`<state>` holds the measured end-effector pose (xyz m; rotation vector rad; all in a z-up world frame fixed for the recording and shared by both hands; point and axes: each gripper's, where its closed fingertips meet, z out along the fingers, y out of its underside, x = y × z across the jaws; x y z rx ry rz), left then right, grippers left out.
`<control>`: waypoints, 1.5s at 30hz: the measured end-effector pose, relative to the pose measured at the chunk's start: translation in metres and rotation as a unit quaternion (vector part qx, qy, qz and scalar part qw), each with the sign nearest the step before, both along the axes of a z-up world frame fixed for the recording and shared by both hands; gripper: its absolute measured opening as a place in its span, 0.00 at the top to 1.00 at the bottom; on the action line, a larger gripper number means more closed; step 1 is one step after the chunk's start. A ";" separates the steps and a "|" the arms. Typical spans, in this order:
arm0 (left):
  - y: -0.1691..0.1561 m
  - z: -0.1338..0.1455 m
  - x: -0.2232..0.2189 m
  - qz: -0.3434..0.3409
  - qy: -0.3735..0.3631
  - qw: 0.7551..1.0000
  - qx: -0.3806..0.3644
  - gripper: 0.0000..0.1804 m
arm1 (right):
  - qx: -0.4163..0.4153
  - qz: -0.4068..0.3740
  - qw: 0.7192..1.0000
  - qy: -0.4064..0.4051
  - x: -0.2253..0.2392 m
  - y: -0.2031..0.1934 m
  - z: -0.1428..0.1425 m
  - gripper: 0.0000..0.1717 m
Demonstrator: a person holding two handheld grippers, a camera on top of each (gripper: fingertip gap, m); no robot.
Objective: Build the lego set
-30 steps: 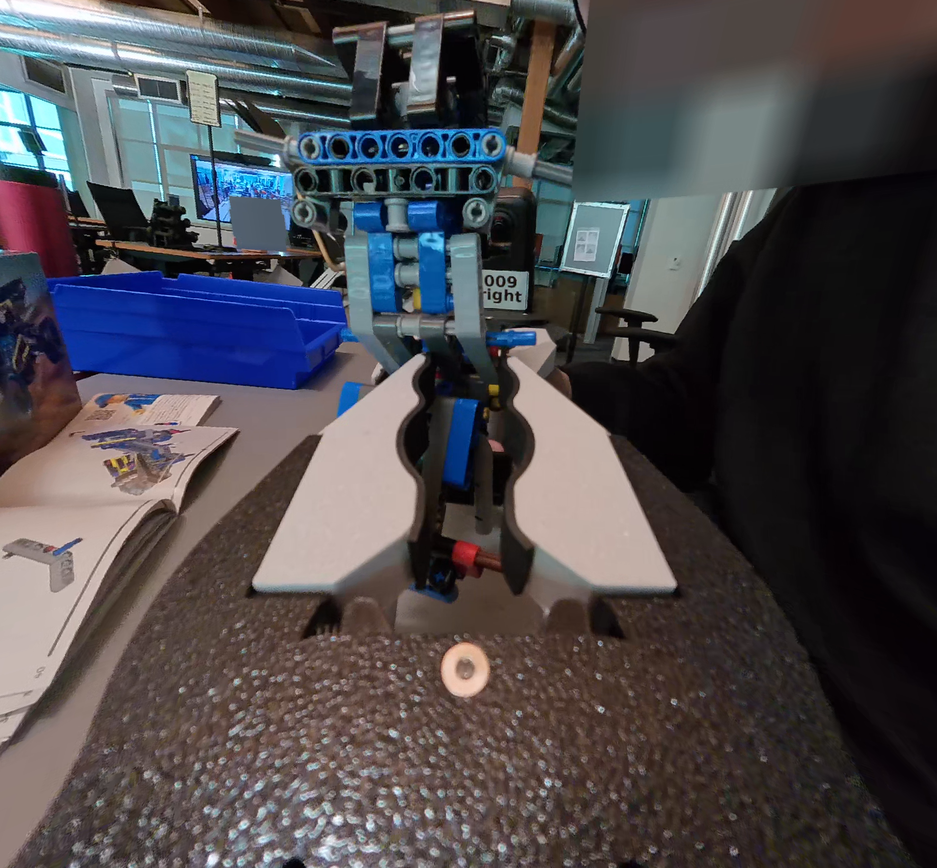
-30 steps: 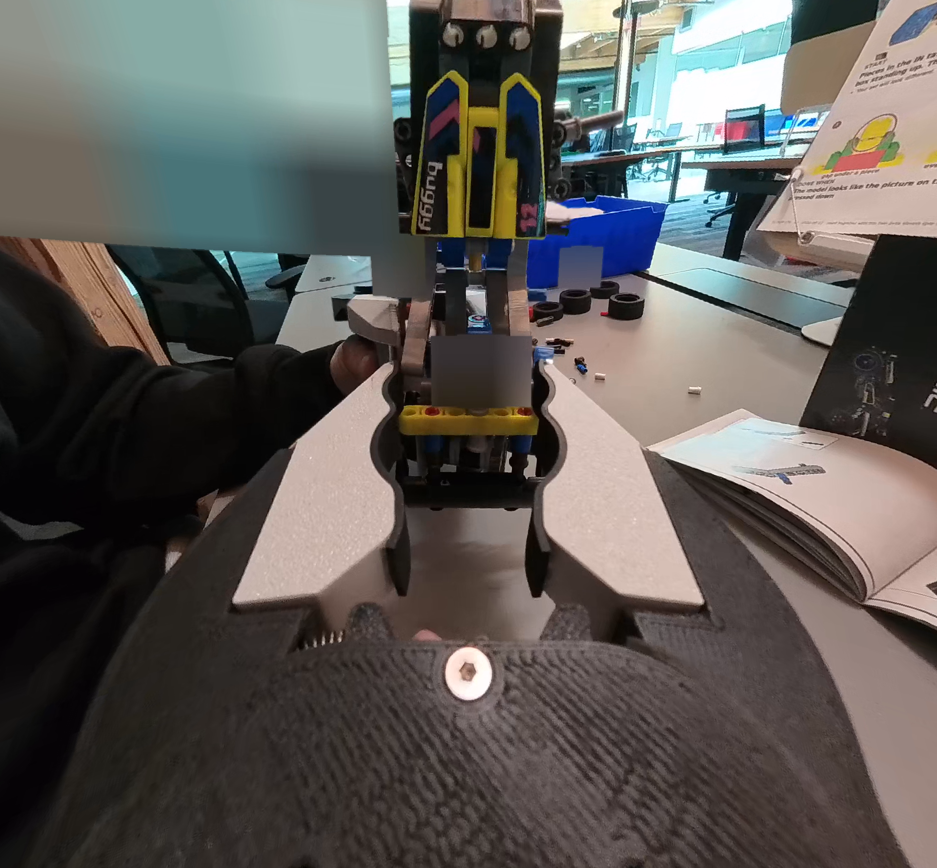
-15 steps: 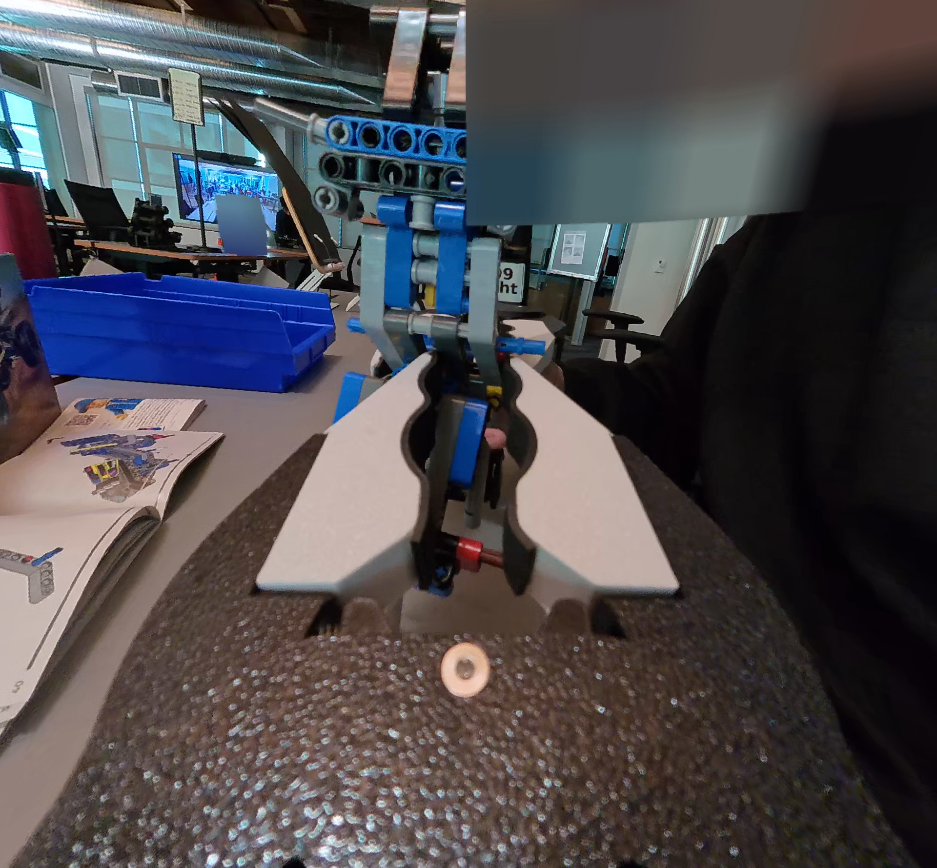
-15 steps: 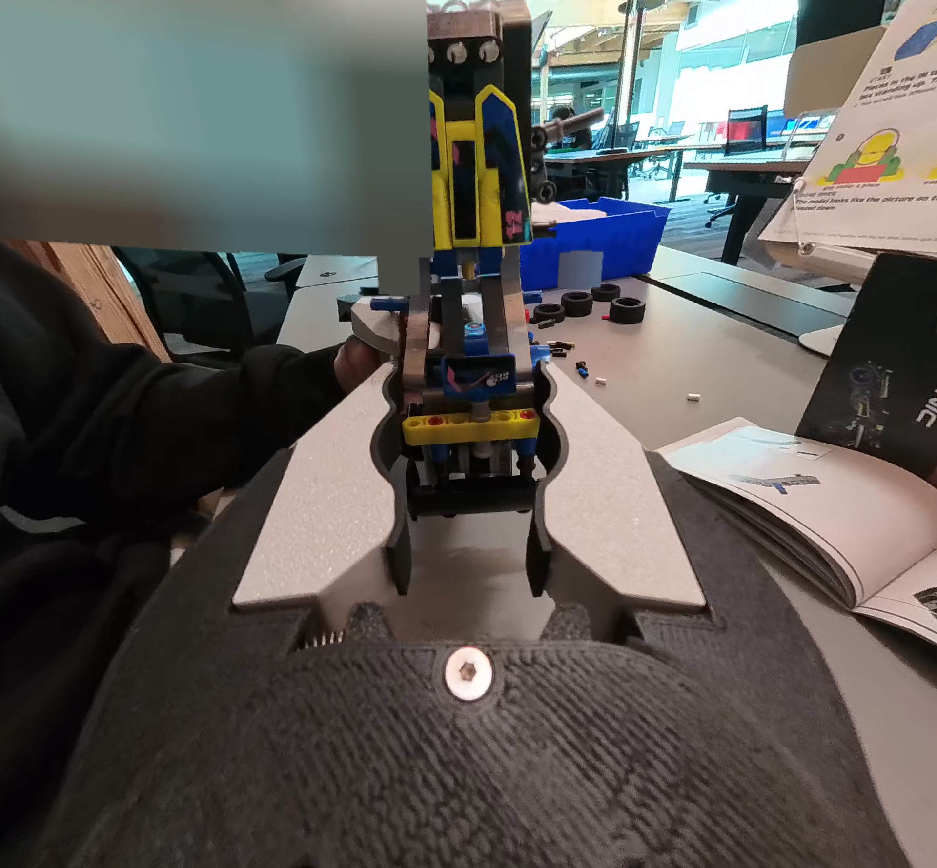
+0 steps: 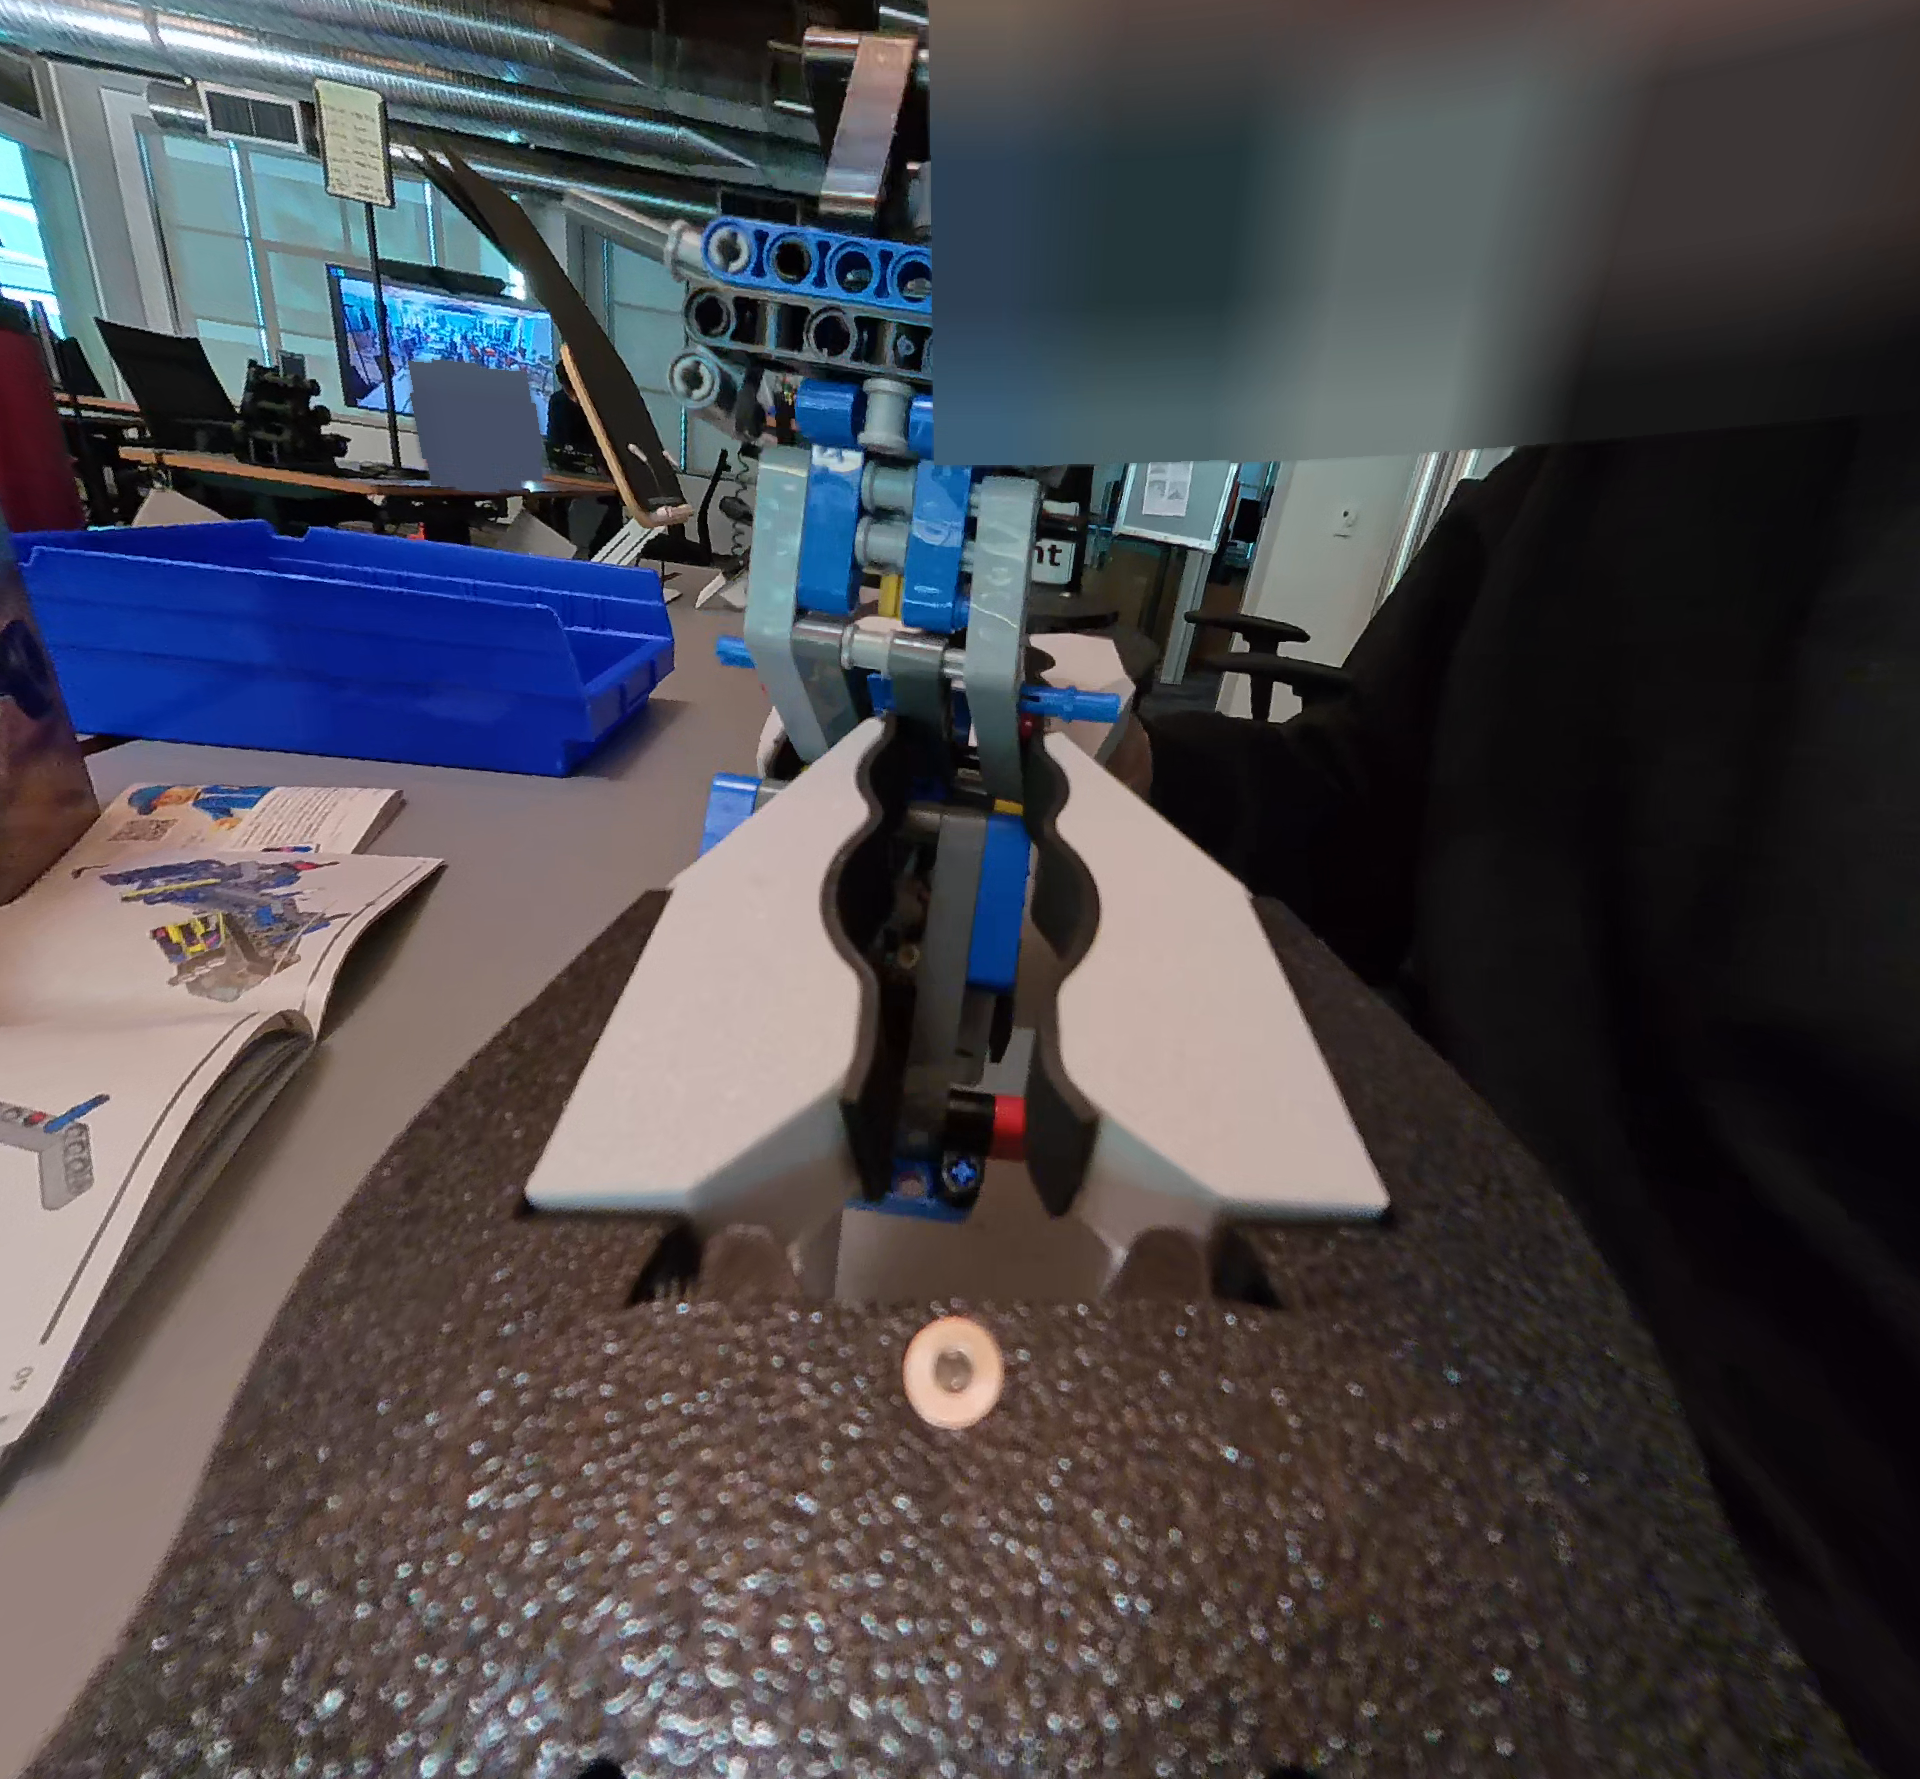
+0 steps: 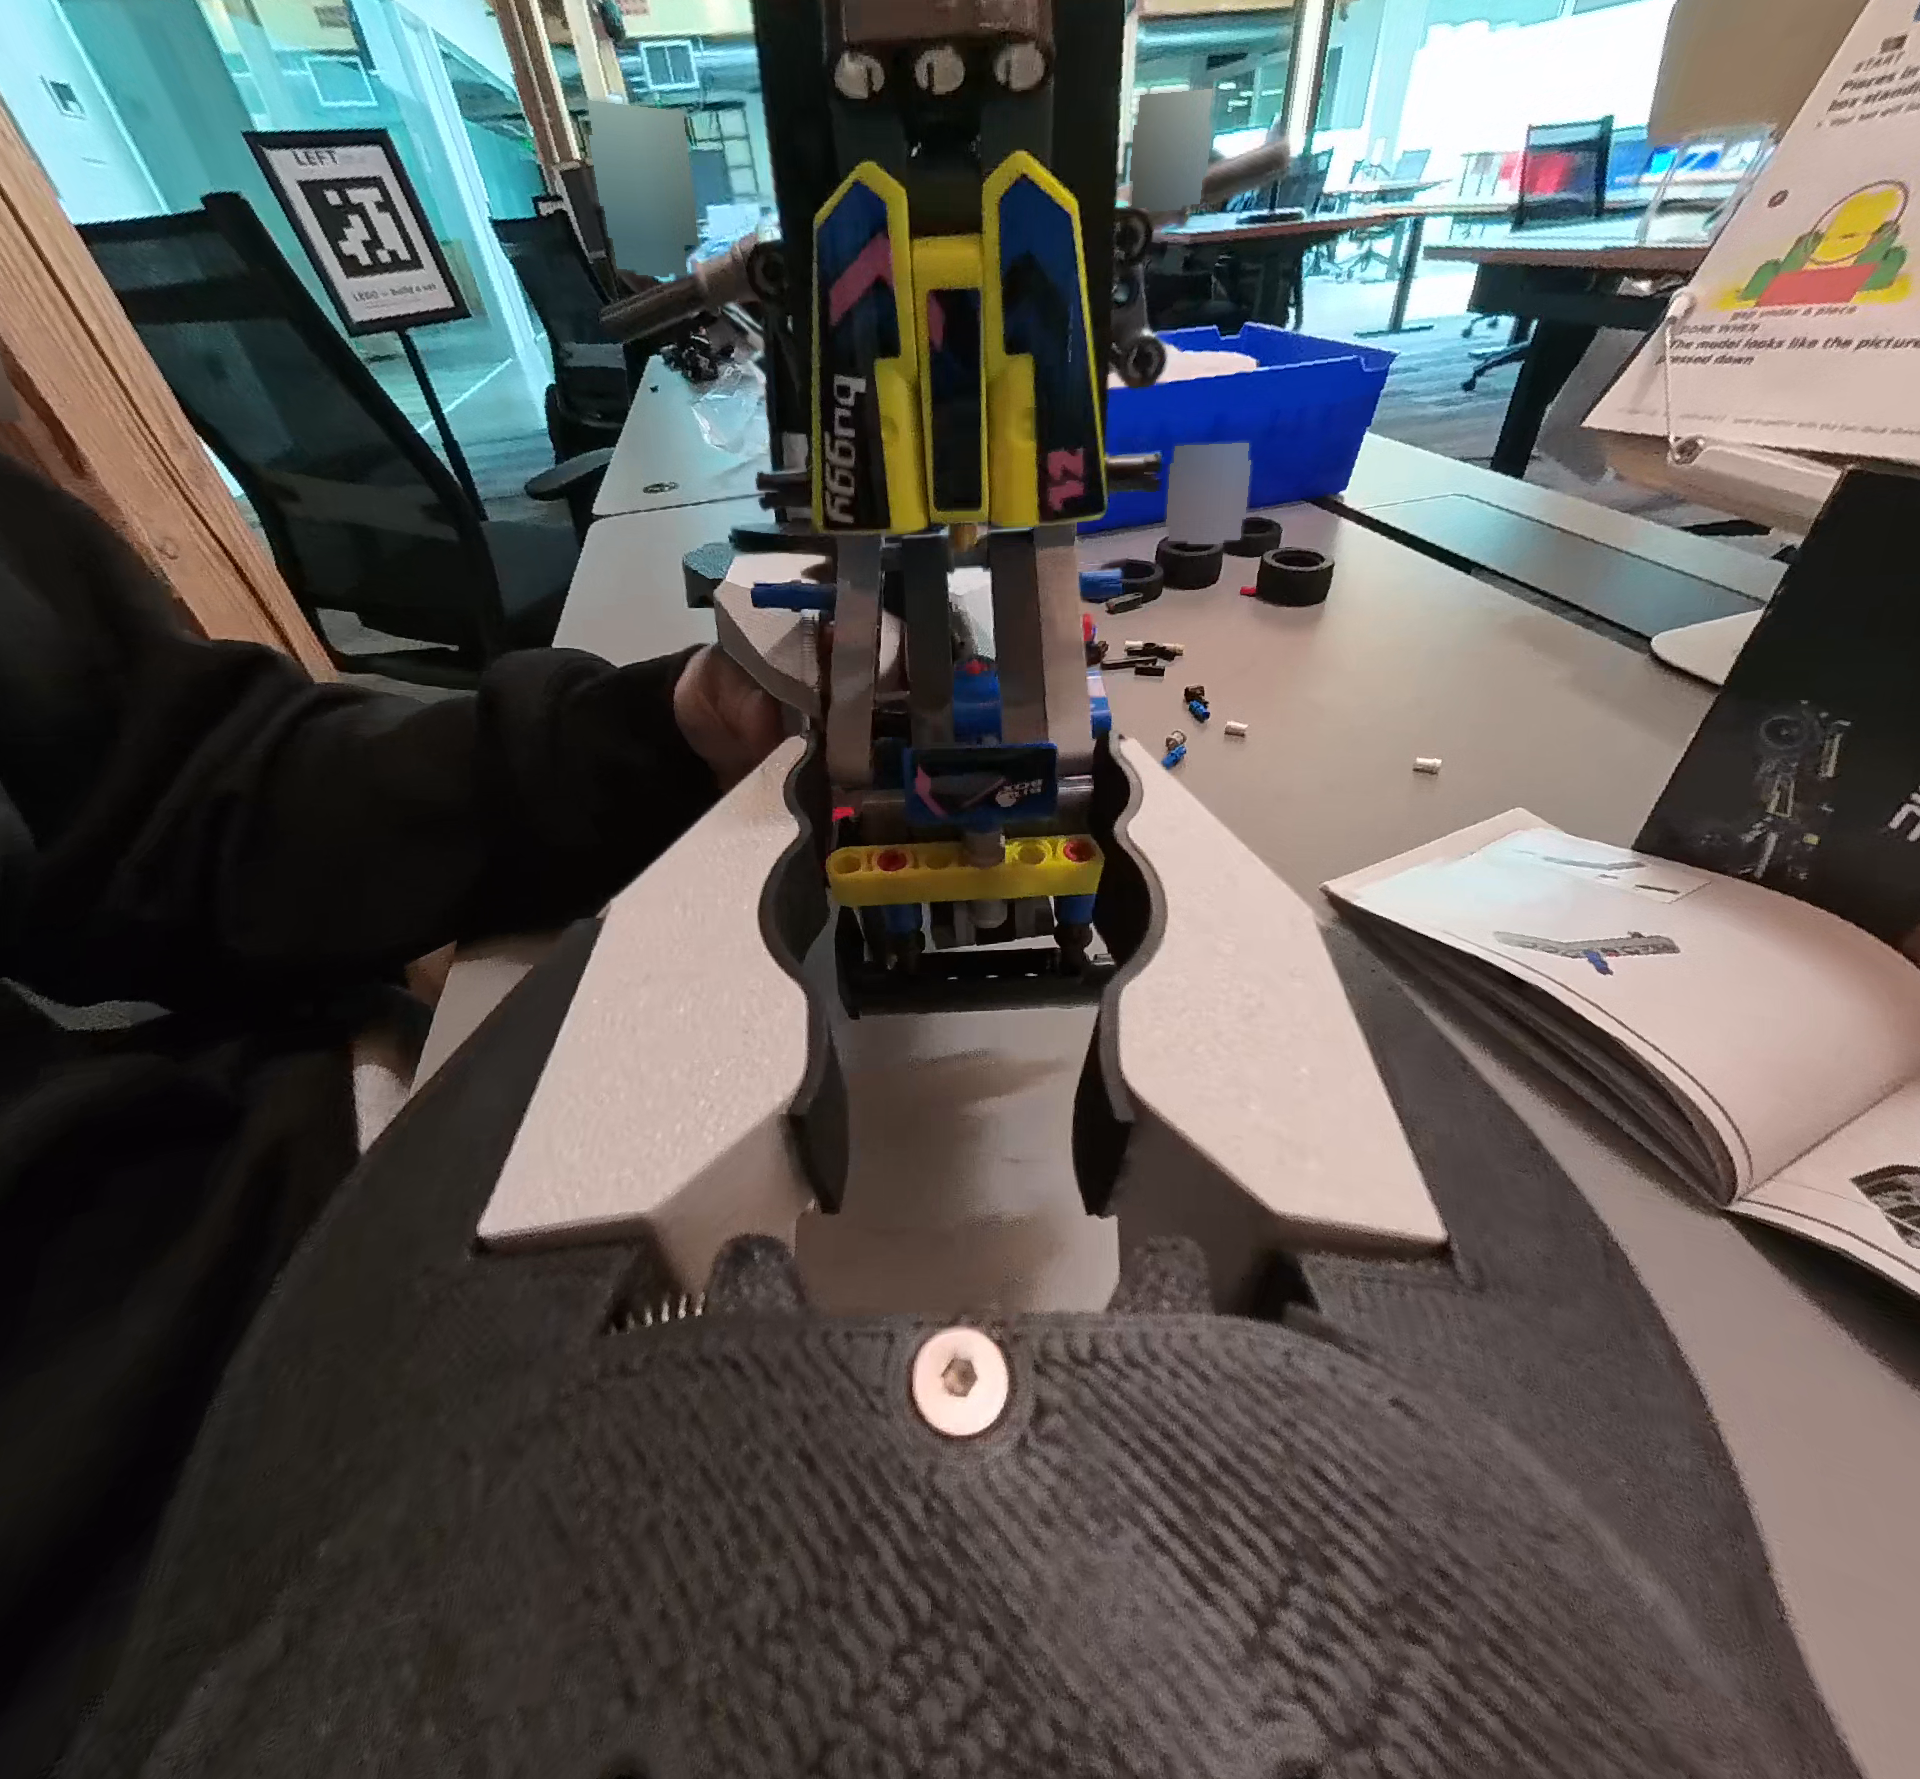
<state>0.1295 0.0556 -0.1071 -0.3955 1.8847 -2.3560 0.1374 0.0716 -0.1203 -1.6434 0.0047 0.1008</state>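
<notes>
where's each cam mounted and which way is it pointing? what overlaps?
Left wrist view: sits behind the left claw, looking along its fingers at the brick-built buggy model clamped between them; blue bin and open instruction booklet to the left, dark sleeve to the right.
Right wrist view: behind the right claw, facing the model's yellow-and-blue side; loose black tyres and booklet to the right, sleeve to the left.
Shared: the one model, gripped from opposite sides; each view shows the other claw beyond it.
</notes>
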 end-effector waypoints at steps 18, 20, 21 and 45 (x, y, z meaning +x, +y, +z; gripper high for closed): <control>0.003 -0.011 0.009 0.014 0.033 0.999 0.006 0.89 | -0.035 -0.014 0.998 0.047 0.007 0.004 -0.016 0.71; 0.003 -0.011 0.009 0.012 0.043 0.999 -0.003 0.89 | -0.041 -0.009 0.998 0.053 0.007 0.004 -0.016 0.72; 0.002 -0.011 0.009 0.014 0.041 0.999 -0.002 0.89 | -0.041 -0.005 0.998 0.052 0.006 0.003 -0.015 0.72; -0.002 -0.003 0.000 -0.015 0.024 0.999 -0.020 0.89 | -0.037 0.022 0.999 -0.015 -0.005 -0.004 -0.003 0.67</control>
